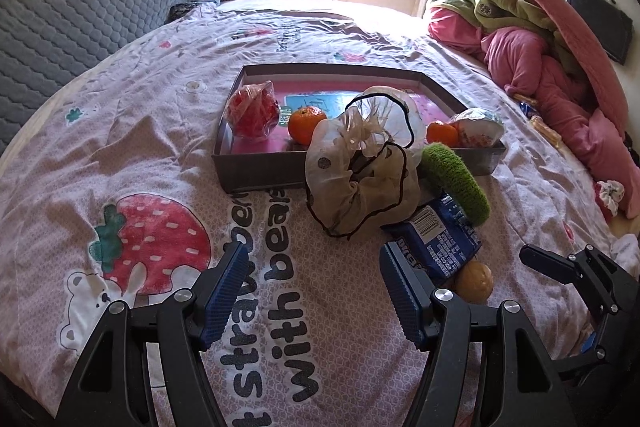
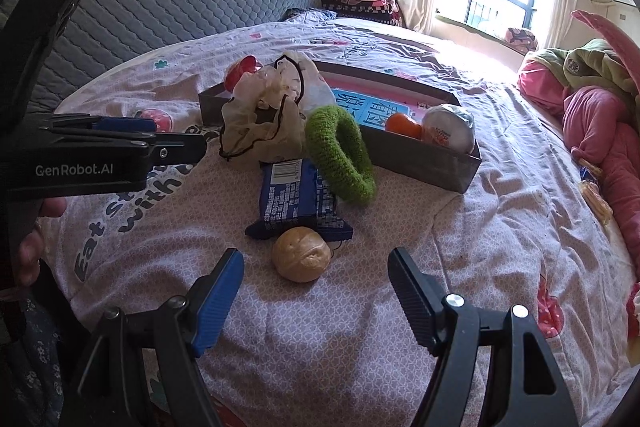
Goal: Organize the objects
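So both grippers are spread wide and holding nothing. Left gripper (image 1: 312, 287) hovers over the printed bedspread (image 1: 120, 155), its ribbed blue pads (image 1: 228, 291) bare. Right gripper (image 2: 316, 291) sits open just near of the wrinkly round walnut (image 2: 302, 254), not touching. Past that lies a crinkly blue snack packet (image 2: 298, 205), a fuzzy green scrunchie (image 2: 340, 151) and a sheer beige scrunchie (image 1: 360, 171), all bunched against the shallow grey box (image 1: 256, 171), which holds tangerines (image 1: 306, 123).

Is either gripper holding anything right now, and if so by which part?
Nothing is held. The left gripper and the right gripper are both open and empty above the bedspread.
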The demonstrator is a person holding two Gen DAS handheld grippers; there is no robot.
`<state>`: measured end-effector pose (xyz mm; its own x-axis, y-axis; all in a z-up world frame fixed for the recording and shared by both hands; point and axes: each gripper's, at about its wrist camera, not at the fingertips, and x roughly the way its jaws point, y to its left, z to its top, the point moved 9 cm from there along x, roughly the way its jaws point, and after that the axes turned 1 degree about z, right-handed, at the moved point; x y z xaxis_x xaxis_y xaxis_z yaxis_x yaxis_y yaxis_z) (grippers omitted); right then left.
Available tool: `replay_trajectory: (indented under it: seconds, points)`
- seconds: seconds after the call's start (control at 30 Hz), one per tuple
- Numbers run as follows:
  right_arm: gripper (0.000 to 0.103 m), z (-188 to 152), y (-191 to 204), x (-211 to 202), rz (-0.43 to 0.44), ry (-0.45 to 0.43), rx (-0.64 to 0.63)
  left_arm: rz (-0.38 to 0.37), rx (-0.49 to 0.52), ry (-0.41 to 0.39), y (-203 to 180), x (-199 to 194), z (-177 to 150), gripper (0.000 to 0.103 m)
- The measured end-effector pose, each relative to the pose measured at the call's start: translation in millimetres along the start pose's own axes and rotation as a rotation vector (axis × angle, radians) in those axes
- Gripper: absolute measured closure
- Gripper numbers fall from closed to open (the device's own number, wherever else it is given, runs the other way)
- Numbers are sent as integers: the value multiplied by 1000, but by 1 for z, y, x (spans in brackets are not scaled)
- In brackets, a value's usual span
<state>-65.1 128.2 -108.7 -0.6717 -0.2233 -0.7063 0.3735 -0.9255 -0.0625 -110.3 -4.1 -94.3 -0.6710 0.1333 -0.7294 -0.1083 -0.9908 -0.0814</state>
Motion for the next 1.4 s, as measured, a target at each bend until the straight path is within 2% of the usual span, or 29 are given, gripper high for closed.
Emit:
replay_trajectory:
  seconds: [0.3, 0.77, 1.17, 1.4]
  points:
    - [29, -5, -3, 12, -6, 30, 20, -17, -29, 9, 5, 20, 5, 33]
    - [29, -6, -8, 19, -2, 31, 47, -18, -52, -15, 11, 41, 41, 33]
    - [29, -7, -12, 27, -14, 26, 48, -68, -82, 5, 5, 63, 48, 33]
    - [37, -7, -11, 30, -10, 24, 38, -79, -96, 16, 5, 75, 48, 33]
